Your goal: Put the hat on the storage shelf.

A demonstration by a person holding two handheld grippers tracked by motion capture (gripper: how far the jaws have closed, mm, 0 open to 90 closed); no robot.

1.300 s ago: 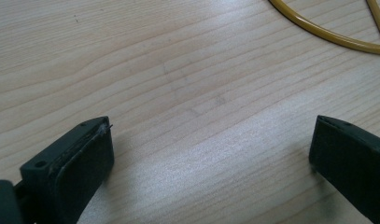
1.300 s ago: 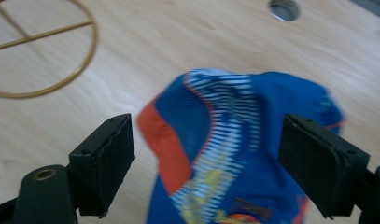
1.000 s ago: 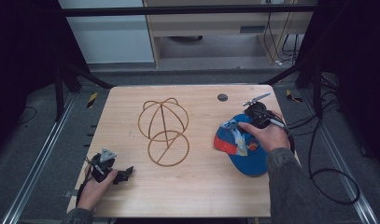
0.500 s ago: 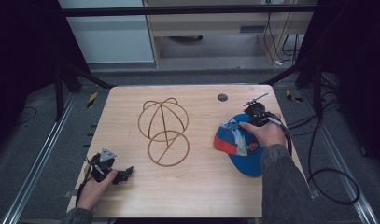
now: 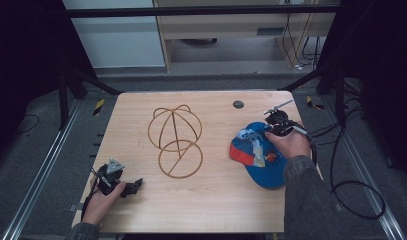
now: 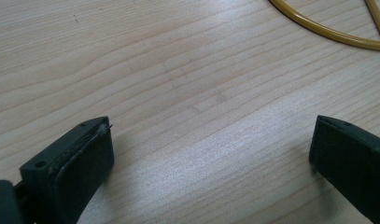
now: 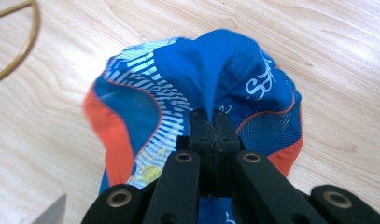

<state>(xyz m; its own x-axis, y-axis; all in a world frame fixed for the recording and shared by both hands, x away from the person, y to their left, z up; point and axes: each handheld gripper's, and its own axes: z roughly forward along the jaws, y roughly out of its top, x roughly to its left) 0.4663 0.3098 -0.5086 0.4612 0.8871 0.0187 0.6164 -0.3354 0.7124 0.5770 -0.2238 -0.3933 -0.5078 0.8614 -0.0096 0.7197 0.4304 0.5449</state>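
A blue and orange cap (image 5: 258,152) lies on the right side of the wooden table (image 5: 211,200). My right gripper (image 7: 213,122) is shut on a pinched fold of the cap's (image 7: 211,74) blue crown fabric; in the high view the right gripper (image 5: 271,127) sits at the cap's far edge. A cap-shaped gold wire stand (image 5: 175,140) stands at the table's middle. Near the front left corner, my left gripper (image 5: 133,186) rests low over bare wood, open, with nothing between its jaws (image 6: 211,154). An arc of the wire stand (image 6: 327,32) shows at the top right of the left gripper view.
A small dark round disc (image 5: 238,104) sits near the table's far edge. Cables (image 5: 341,165) trail off the table's right side. Black frame legs and metal rails flank the table on both sides.
The right gripper has edged slightly, keeping its hold on the cap's fabric. The left gripper has stayed in place.
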